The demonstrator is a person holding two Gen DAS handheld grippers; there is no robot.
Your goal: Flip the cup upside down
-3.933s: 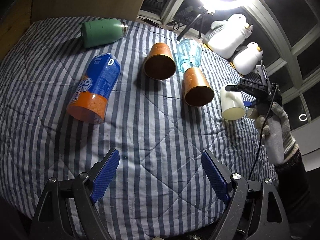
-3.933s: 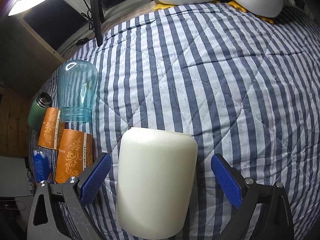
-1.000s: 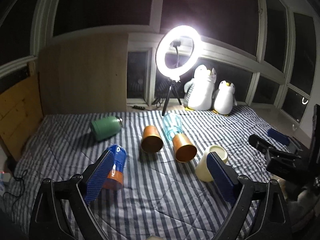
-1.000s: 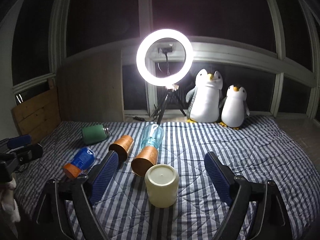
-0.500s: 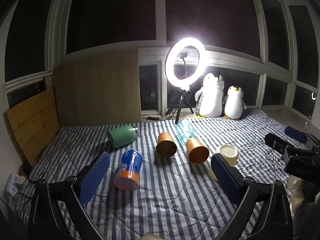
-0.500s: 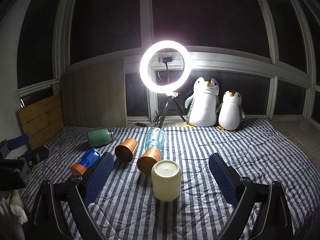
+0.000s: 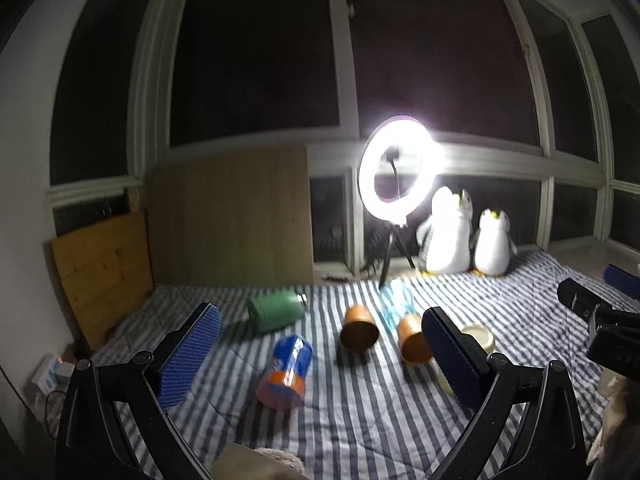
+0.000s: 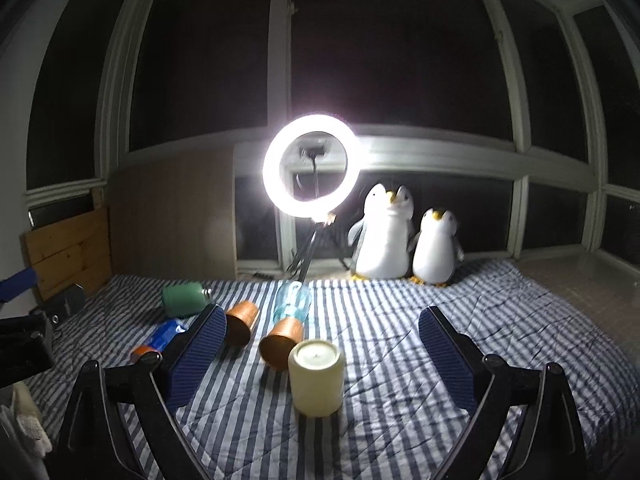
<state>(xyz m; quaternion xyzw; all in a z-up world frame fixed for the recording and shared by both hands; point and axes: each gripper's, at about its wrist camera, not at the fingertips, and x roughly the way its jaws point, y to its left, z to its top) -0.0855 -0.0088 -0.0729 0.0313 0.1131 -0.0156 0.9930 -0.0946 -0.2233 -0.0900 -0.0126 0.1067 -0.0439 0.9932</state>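
Note:
The cream cup [image 8: 317, 376] stands on the striped bedspread [image 8: 400, 412] with its closed base up, just ahead of my right gripper [image 8: 320, 360], which is open and empty, well back from it. In the left wrist view the cup [image 7: 478, 339] is partly hidden behind my right finger pad. My left gripper [image 7: 320, 354] is open and empty, raised above the bed. The other gripper's body [image 7: 600, 320] shows at the right edge.
Two orange paper cups [image 8: 282, 342] [image 8: 241, 322], a clear blue glass [image 8: 294, 302], a green flask [image 8: 184, 299] and a blue-orange can [image 8: 160, 338] lie on their sides. A ring light [image 8: 312, 164] on a tripod and two plush penguins [image 8: 386, 236] stand at the back.
Both grippers have drawn back and tilted up from the bed. The cream cup, earlier between the right fingers on its side, now stands free with its base up.

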